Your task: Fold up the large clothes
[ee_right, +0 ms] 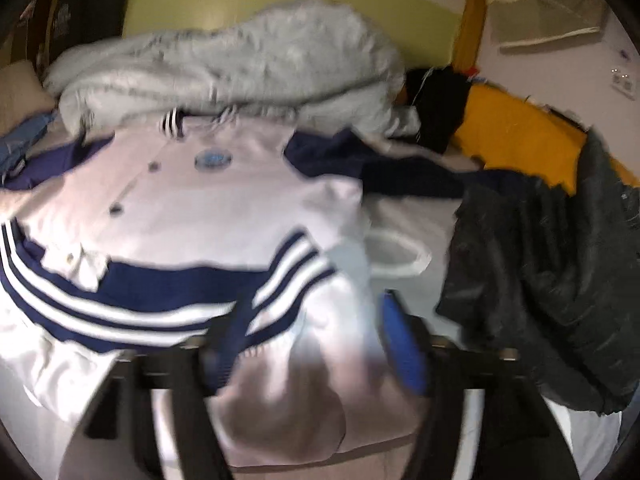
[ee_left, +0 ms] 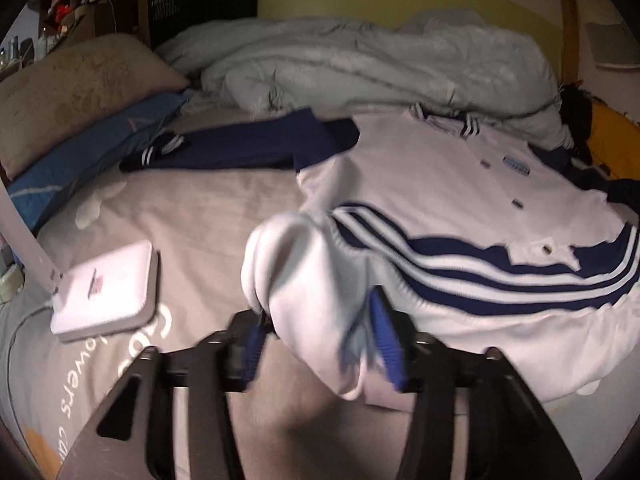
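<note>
Jacket [ee_left: 420, 184] lies on the bed [ee_left: 192, 208], collar at twelve o'clock, hem running nine to three at six, its bunched corners between half-open left tongs [ee_left: 320, 332] and wide right tongs [ee_right: 316, 340], neither visibly clamped.

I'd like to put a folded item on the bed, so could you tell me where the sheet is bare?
The widest bare patch of grey sheet lies between the white flat device, the blue pillow and the white-and-navy jacket. A narrower strip runs between the jacket and the dark jacket. The far end is crowded by the rumpled duvet.
</note>
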{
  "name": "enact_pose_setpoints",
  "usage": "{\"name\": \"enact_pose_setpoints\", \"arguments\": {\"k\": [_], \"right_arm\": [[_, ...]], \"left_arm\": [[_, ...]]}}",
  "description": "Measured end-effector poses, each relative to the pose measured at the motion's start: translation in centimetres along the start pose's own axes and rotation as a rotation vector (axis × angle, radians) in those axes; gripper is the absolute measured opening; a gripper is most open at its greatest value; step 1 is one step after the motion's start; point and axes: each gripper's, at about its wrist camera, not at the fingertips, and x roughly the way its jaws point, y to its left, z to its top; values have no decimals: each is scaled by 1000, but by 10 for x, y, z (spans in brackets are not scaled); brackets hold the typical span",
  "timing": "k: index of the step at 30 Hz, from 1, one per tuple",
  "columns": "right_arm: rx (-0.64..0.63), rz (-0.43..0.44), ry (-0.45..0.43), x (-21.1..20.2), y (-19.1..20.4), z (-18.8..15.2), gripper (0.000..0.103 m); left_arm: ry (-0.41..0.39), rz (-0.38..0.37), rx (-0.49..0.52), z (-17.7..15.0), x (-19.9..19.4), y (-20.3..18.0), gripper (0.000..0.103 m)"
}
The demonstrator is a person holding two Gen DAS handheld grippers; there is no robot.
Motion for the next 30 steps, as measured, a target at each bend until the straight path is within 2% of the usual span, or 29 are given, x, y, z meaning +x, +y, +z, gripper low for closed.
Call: {"name": "enact_pose_setpoints", "arguments": {"k": [1,2,3,5,7,10,14,19,23,26,30], "right_arm": [[12,-3,-29,-8,-2,2,88],[20,-1,-45,-13,-3,3,96],[24,3,-50,-16,-3,4,103],[29,14,-59,-22,-1,4,103],[30,28,-67,-25,3,4,103],[21,57,-77,-27,13,2,103],[0,93,-84,-33,27,-4,103],[-20,91,-116,-44,41,-10,103],[-137,187,-71,-47,61,-16,103],[-261,219,-43,-49,84,-29,103],[-450,251,-8,-50,114,-49,103]], "left_arm": [[-14,1,-1,1,-3,0,70],[-23,0,-8,2,-7,1,78],[-35,-13,-20,3,-12,2,82],[-62,-40,-39,4,-20,4,95],[-108,-56,-43,5,-28,3,103],[-157,-62,-16,6,-35,-3,103],[-167,-84,30,3,-38,-14,103],[-172,-96,104,-2,-43,-29,103],[-143,-145,141,-6,-42,-39,103],[-123,-178,185,-11,-42,-49,103],[-84,-230,292,-20,-39,-70,103]]}}
